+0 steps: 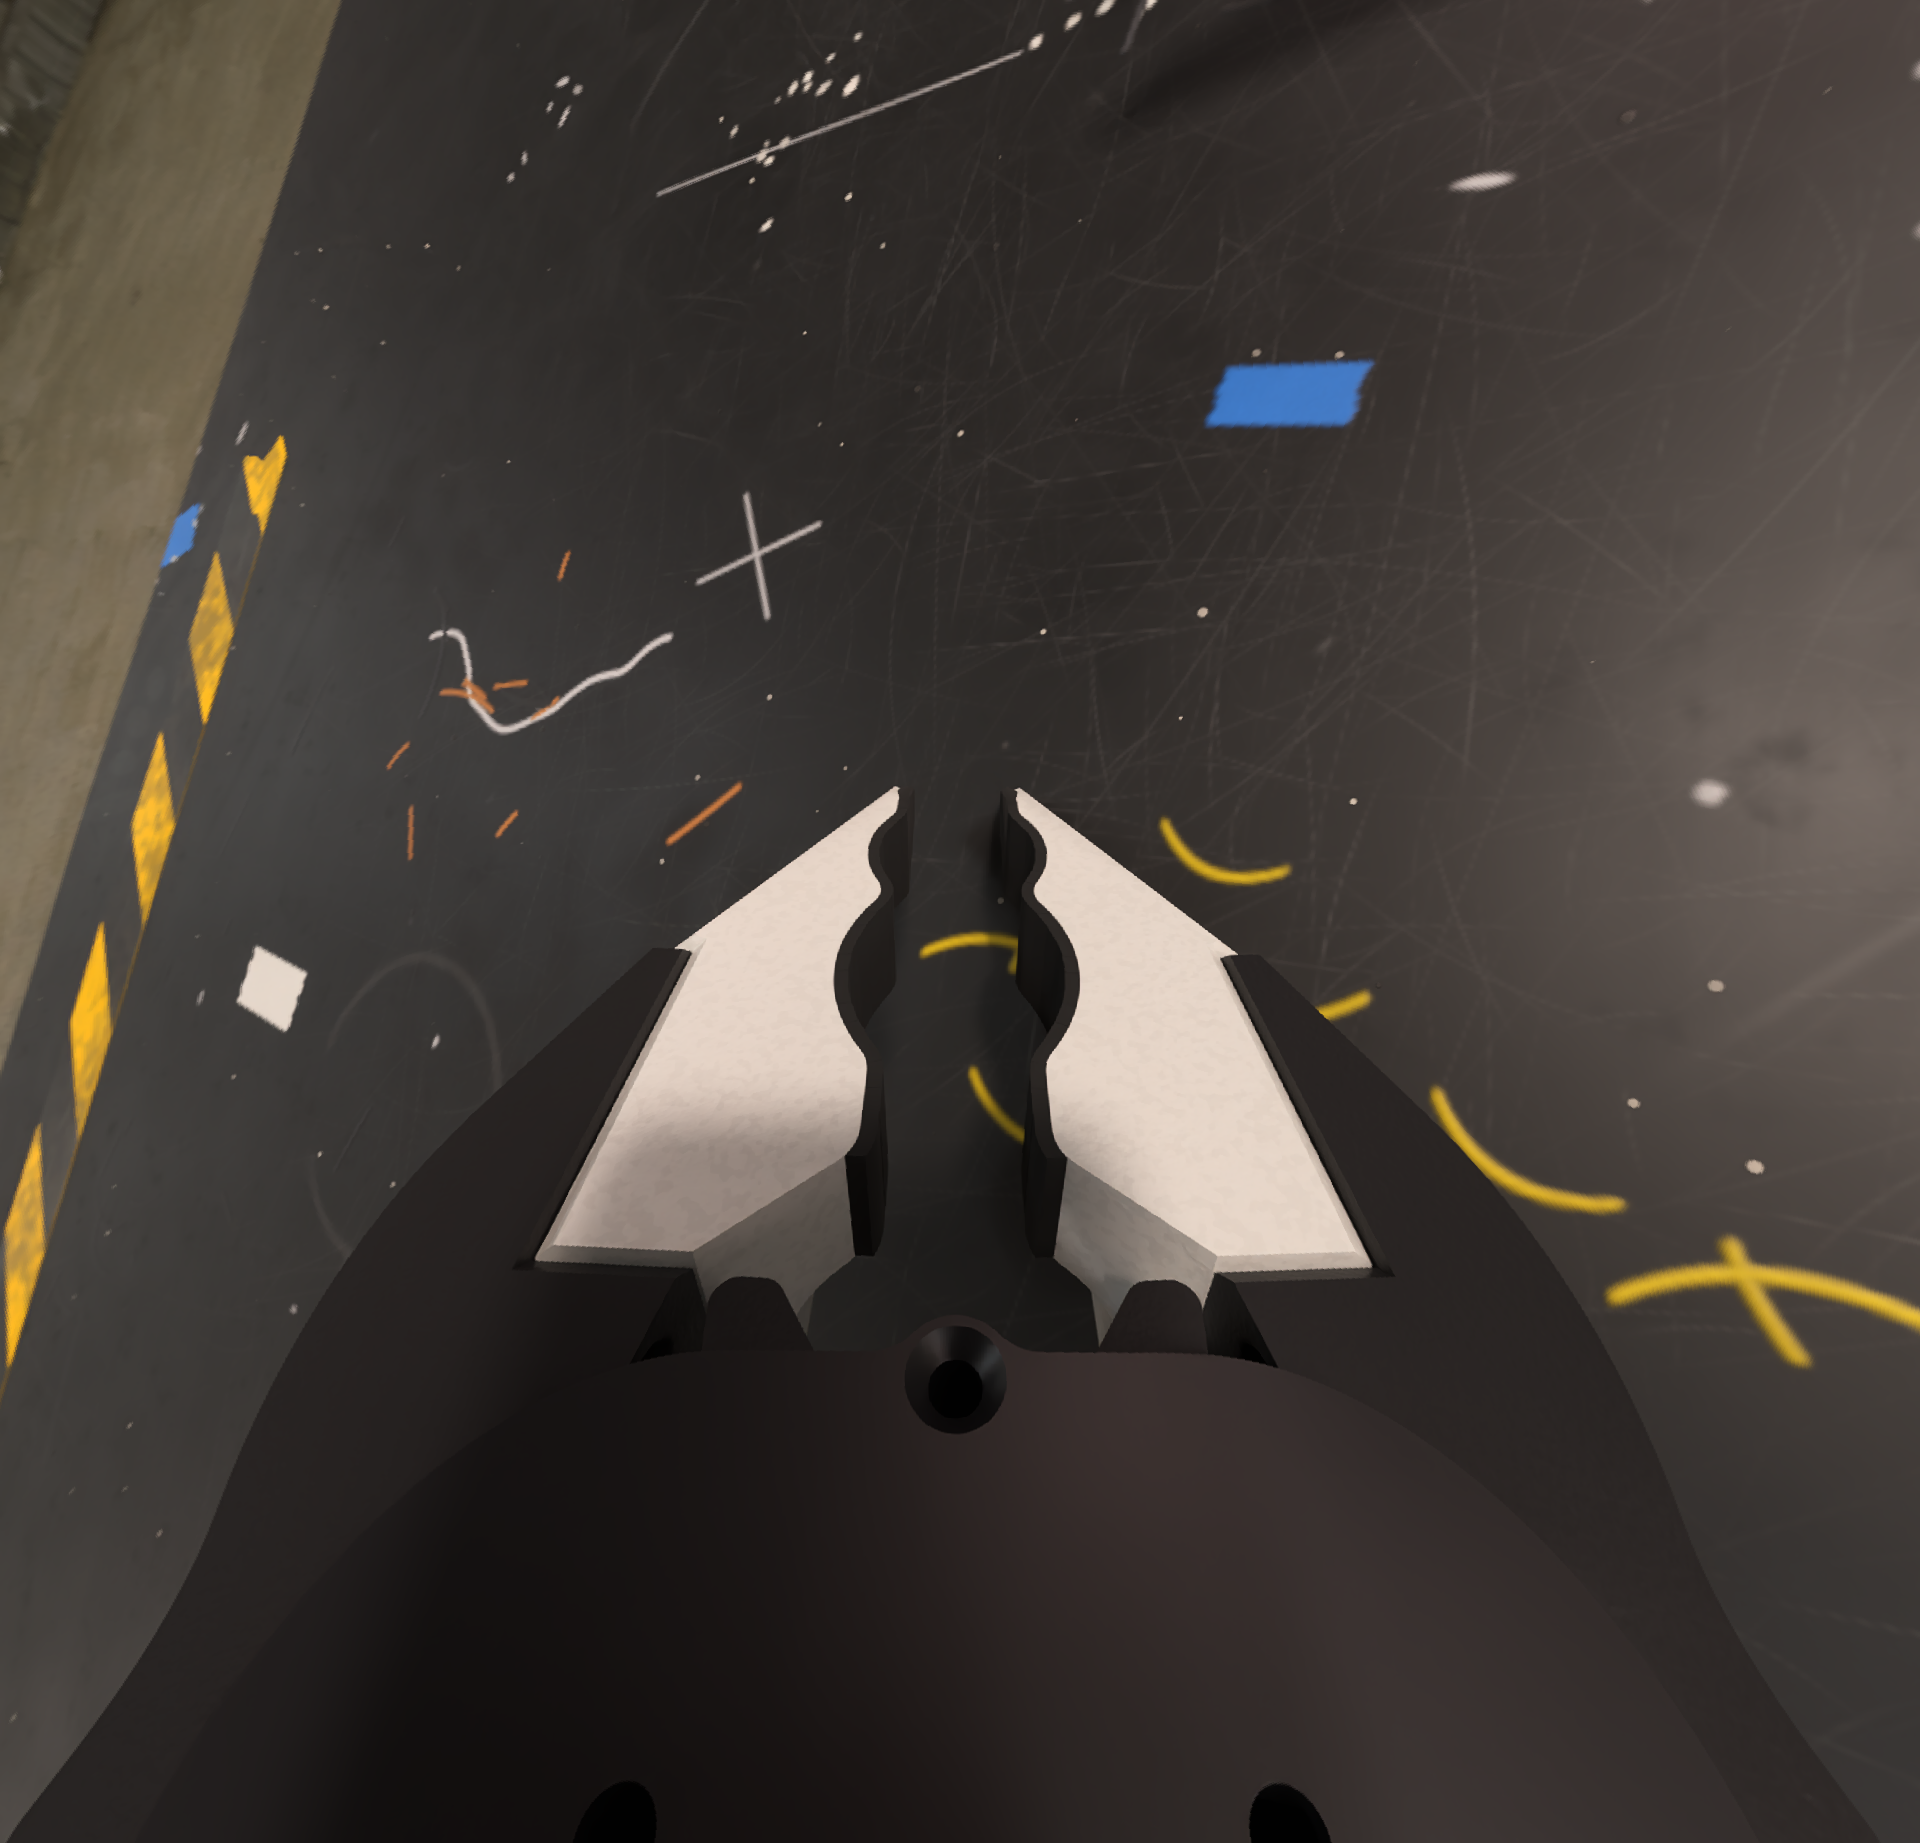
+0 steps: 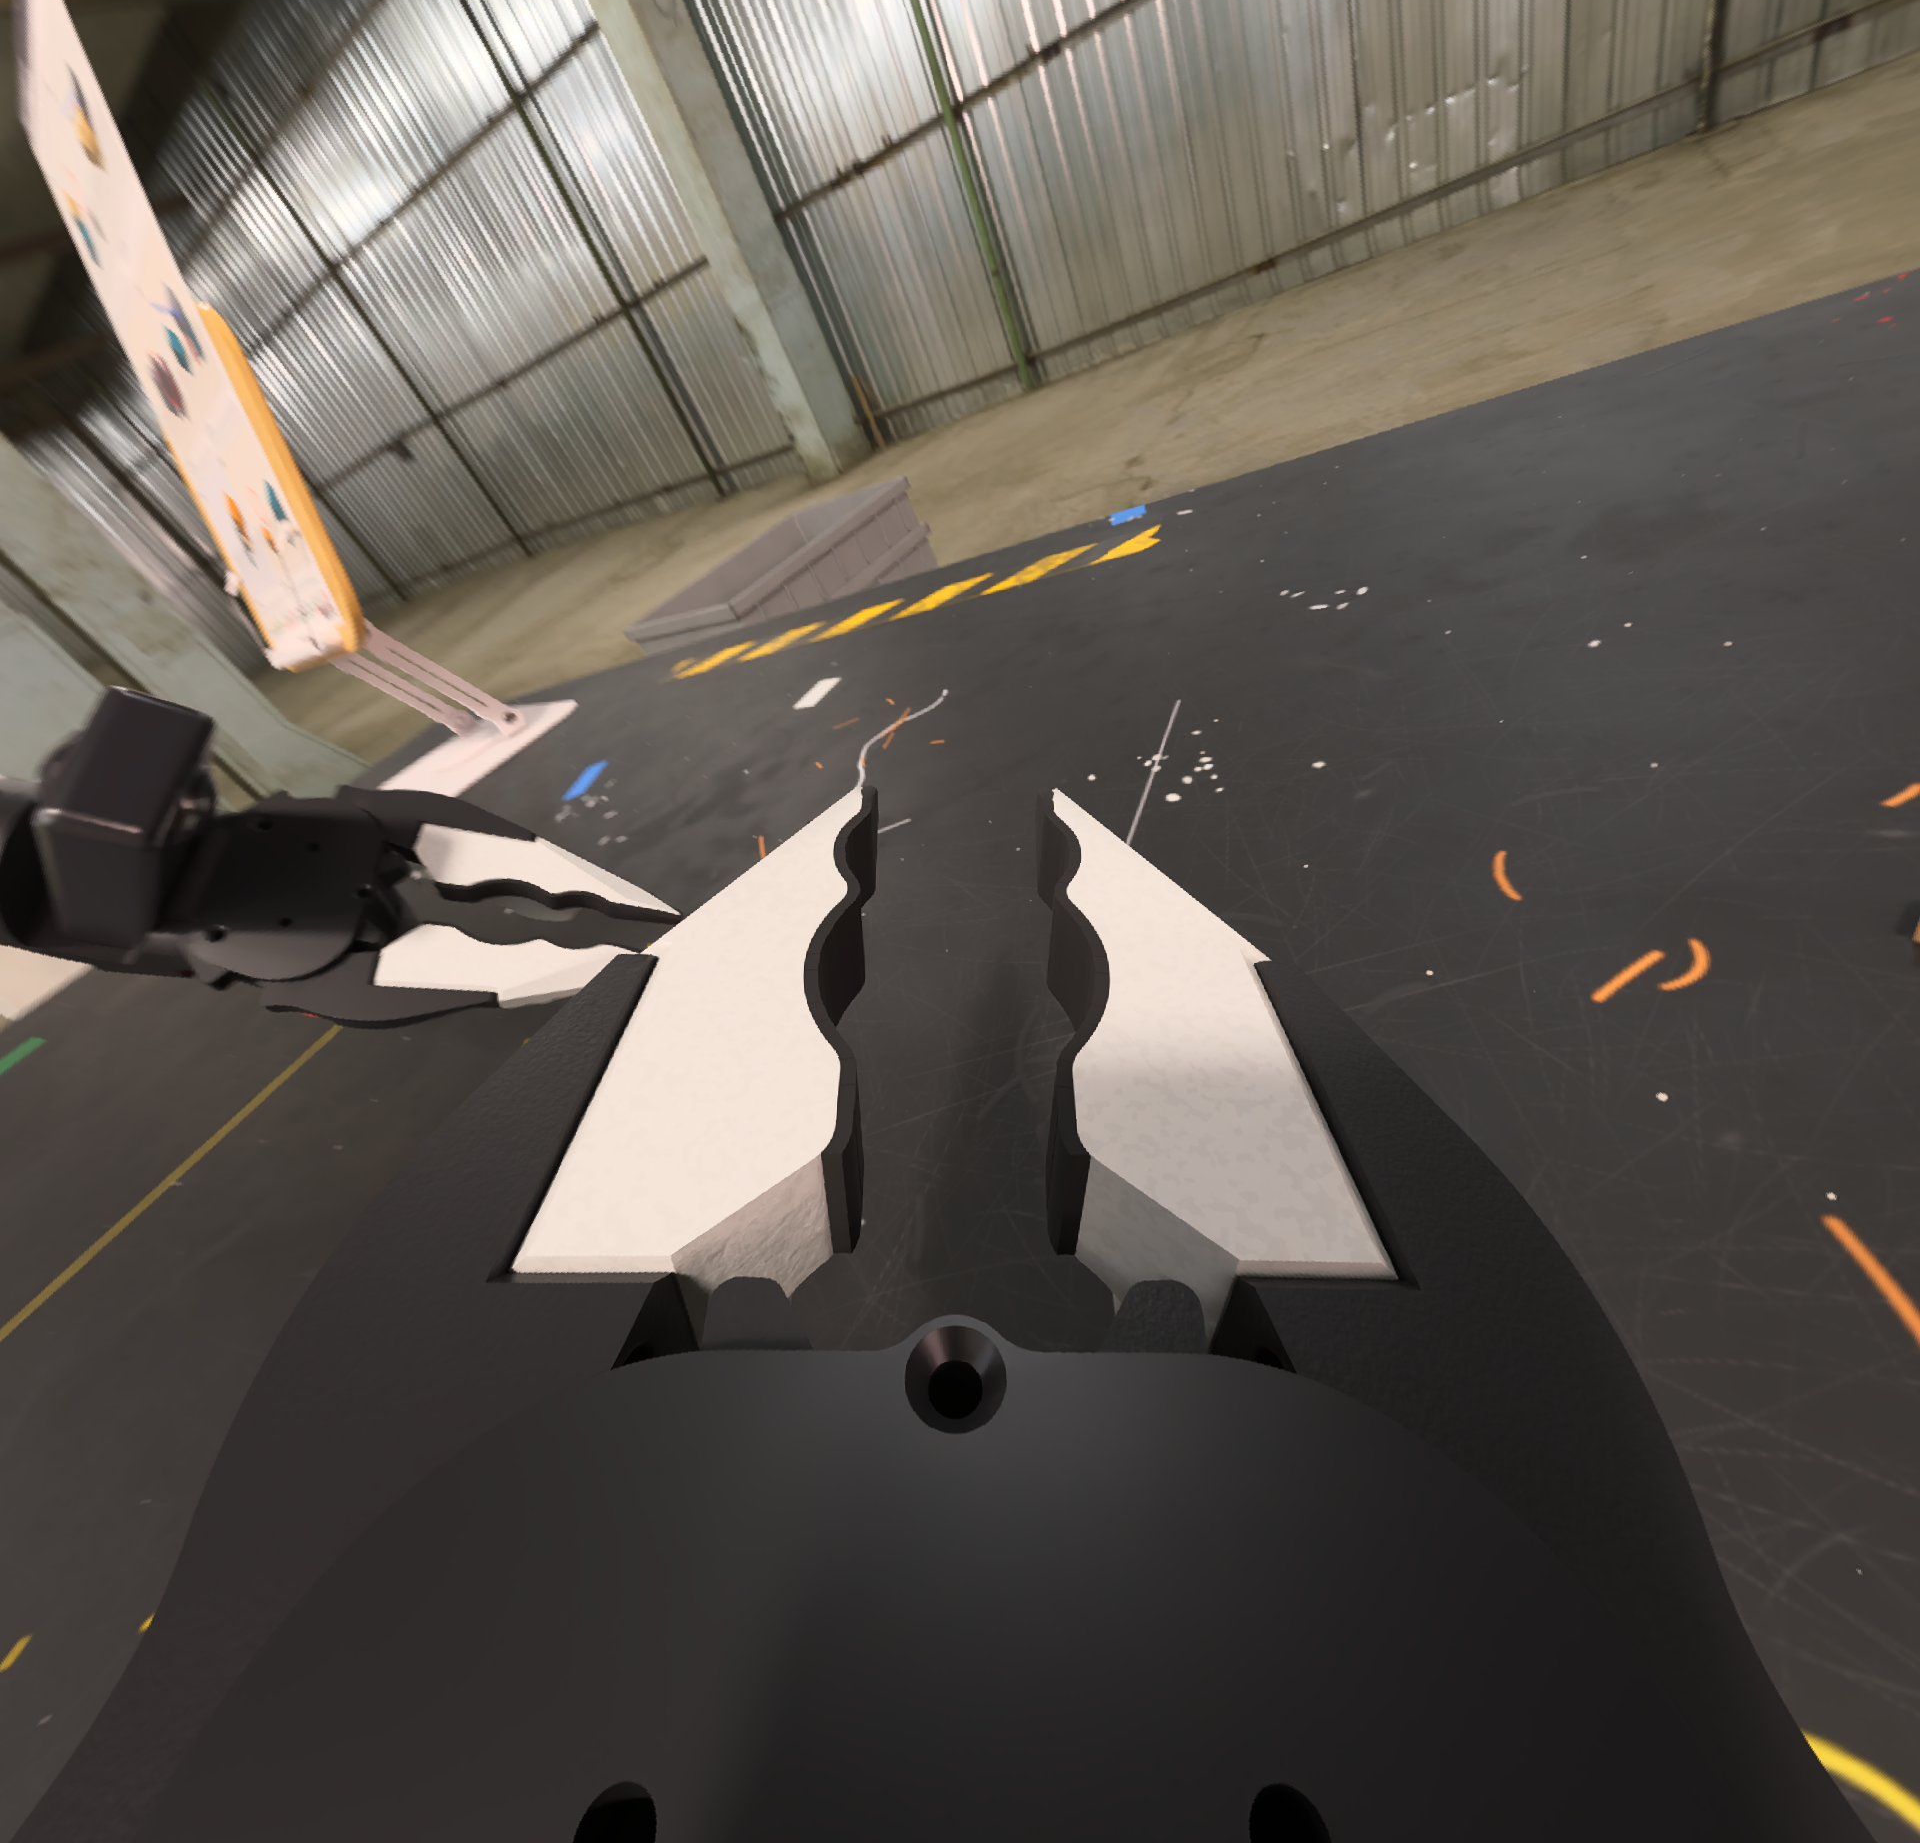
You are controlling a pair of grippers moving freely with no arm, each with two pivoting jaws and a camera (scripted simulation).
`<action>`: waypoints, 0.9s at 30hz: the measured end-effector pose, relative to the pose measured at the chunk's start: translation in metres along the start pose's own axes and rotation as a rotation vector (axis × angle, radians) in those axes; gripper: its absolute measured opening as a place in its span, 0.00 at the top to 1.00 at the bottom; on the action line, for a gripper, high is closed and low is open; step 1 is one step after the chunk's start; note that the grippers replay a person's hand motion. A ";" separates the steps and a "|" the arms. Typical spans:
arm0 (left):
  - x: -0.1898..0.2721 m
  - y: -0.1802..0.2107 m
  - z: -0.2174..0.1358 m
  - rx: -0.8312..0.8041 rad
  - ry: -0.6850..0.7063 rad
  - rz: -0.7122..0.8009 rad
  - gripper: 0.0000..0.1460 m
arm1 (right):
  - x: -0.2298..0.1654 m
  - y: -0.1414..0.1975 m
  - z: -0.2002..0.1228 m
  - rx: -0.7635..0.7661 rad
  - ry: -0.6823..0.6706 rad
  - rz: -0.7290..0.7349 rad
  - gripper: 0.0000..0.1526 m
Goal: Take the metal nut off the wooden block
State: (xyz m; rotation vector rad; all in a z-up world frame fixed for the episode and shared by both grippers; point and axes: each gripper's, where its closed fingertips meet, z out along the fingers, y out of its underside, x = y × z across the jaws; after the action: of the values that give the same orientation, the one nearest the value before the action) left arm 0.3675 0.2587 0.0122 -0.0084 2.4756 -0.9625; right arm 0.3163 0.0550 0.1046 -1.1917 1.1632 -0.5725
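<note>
Two grippers over dark floor, left gripper [image 1: 951, 806] narrow, right gripper [image 2: 956, 806] wider, both empty

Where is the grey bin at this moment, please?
In the right wrist view, the grey bin stands on the concrete floor just beyond the yellow hazard stripes.

No legible text on the board [image 2: 197, 380] or table [image 1: 1143, 598].

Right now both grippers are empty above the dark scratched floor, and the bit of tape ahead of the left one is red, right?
Almost. The tape is blue, not red, as the left wrist view shows. The rest holds: the left gripper and the right gripper are both empty above the dark scratched floor.
</note>
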 end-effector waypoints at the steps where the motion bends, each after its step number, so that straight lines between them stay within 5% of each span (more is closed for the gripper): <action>1: 0.001 -0.001 0.000 0.004 0.011 -0.006 0.87 | 0.001 -0.001 -0.003 0.012 -0.015 0.022 0.80; 6: -0.004 -0.011 -0.008 0.110 0.061 -0.166 0.76 | 0.022 -0.016 -0.025 -0.011 0.034 -0.065 0.79; 10: -0.016 -0.012 -0.013 0.163 0.068 -0.302 0.77 | 0.061 -0.073 -0.046 -0.034 0.166 -0.237 0.80; 15: -0.018 -0.011 -0.008 0.149 0.107 -0.330 0.77 | 0.131 -0.092 -0.032 -0.462 0.347 -0.485 0.78; 22: -0.021 -0.012 -0.012 0.190 0.152 -0.398 0.77 | 0.185 -0.031 -0.032 -1.195 0.035 -0.794 0.78; 27: -0.027 -0.012 -0.015 0.227 0.189 -0.485 0.77 | 0.207 -0.006 -0.037 -1.414 -0.069 -0.818 0.80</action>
State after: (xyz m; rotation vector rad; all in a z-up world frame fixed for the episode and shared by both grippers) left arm 0.3825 0.2644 0.0408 -0.4825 2.5712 -1.5009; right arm 0.3577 -0.1380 0.0321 -2.9349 0.9137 -0.2047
